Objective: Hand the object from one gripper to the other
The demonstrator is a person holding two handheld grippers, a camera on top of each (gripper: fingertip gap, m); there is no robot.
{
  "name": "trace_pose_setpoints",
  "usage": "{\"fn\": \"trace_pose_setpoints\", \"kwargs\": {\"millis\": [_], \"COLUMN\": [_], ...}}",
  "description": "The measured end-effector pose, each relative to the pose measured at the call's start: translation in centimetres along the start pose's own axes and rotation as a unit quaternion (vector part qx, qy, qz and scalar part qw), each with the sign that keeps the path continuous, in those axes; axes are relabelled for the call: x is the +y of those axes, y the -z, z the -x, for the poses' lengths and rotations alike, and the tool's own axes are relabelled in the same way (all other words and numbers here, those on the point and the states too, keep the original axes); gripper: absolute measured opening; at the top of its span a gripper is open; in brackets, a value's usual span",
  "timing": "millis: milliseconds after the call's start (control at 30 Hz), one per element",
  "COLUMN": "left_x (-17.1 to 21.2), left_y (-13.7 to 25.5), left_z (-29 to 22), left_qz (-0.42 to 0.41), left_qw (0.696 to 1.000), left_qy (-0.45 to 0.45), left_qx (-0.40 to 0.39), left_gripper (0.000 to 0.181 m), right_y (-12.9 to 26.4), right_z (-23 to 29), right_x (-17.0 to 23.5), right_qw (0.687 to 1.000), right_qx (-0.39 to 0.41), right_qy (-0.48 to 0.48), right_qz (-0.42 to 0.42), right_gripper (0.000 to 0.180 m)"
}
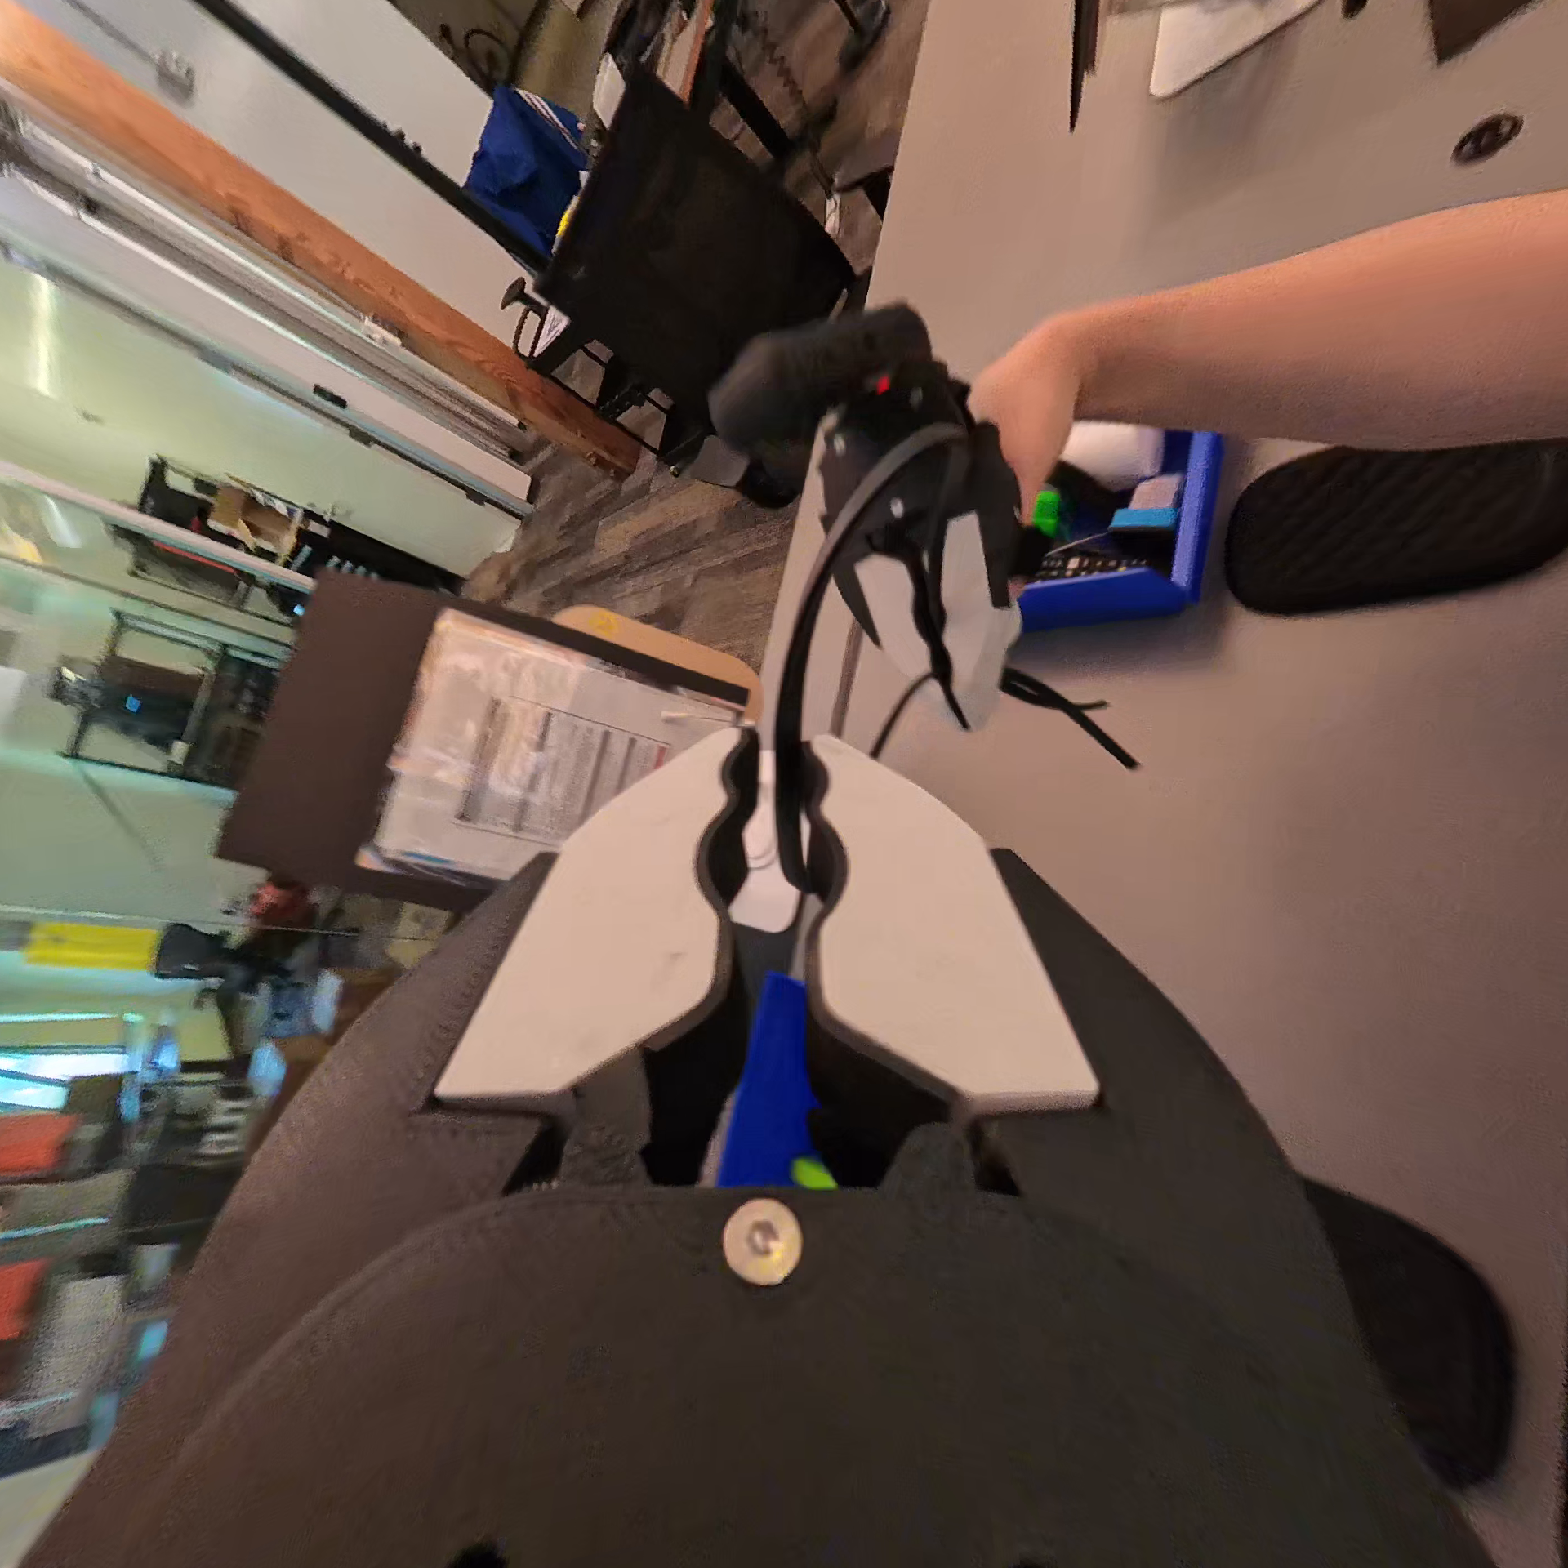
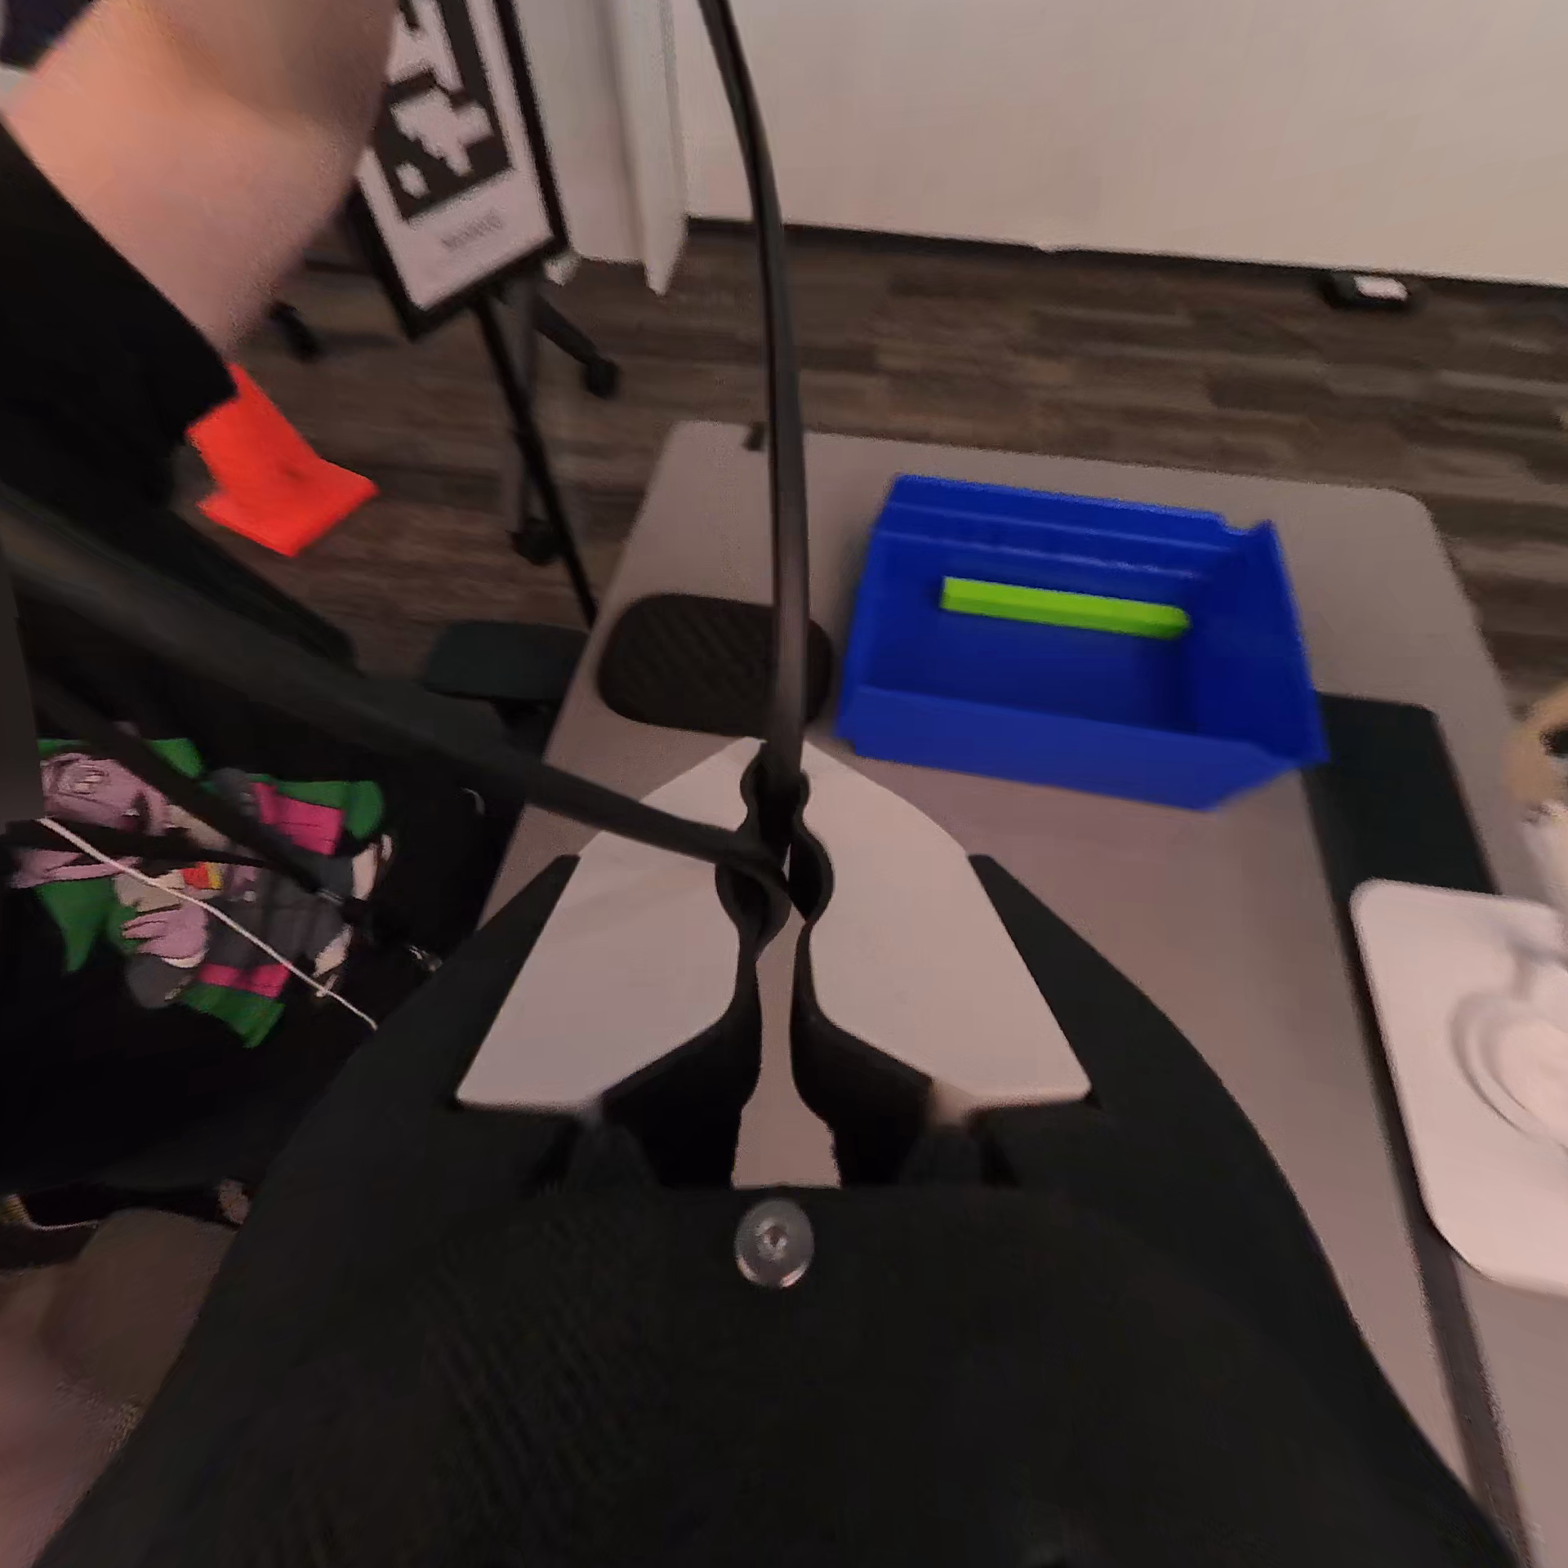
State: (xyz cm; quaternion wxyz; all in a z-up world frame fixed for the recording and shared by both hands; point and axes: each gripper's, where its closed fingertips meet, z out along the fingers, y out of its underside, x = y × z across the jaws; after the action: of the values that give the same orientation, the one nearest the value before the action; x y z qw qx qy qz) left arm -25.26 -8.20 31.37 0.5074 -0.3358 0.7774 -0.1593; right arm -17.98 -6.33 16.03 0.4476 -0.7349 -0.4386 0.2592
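Note:
A long black cable tie [image 1: 791,679] arcs between both grippers above the grey table [image 1: 1273,891]. My left gripper [image 1: 776,764] is shut on its lower end, with the jaws nearly together around it. My right gripper [image 1: 942,611], held by a hand, grips the other end, and loose black tie ends stick out past it. In the right wrist view my right gripper [image 2: 776,814] is shut on the cable tie [image 2: 781,424], which curves up out of the frame. A second black strand [image 2: 339,687] runs off to the left from the same grip.
A blue bin [image 2: 1061,747] with a green block [image 2: 1061,607] stands on the table [image 2: 1103,933] ahead of the right gripper. A black oval pad [image 2: 679,670] lies to its left and a white tray [image 2: 1442,1103] at the right edge. An orange object [image 2: 271,475] lies on the floor. One gripper's finger ends stand about 20 cm off the other's.

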Motion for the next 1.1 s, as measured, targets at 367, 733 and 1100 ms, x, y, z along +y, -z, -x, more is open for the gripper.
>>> {"fn": "trace_pose_setpoints", "kwargs": {"millis": [367, 733, 1100], "left_x": [16.3, 15.5, 10.4], "left_y": [-2.0, -2.9, -3.4], "left_z": [-3.2, -2.5, -5.8], "left_qz": [-0.025, -0.179, -0.427], "left_qw": [0.969, 0.944, 0.809], "left_qy": [0.22, 0.266, 0.335], "left_qx": [0.109, 0.085, 0.225], "left_gripper": [0.061, 0.072, 0.105], "right_y": [6.7, 4.8, -0.5], "right_z": [-2.0, -0.1, 7.4], "right_x": [-1.1, -2.7, -5.8], "right_qw": [0.971, 0.973, 0.968], "right_qx": [0.129, 0.103, -0.027], "right_qy": [-0.026, 0.051, 0.209], "right_qz": [0.198, 0.199, 0.136], "right_gripper": [0.0, 0.0, 0.0]}}
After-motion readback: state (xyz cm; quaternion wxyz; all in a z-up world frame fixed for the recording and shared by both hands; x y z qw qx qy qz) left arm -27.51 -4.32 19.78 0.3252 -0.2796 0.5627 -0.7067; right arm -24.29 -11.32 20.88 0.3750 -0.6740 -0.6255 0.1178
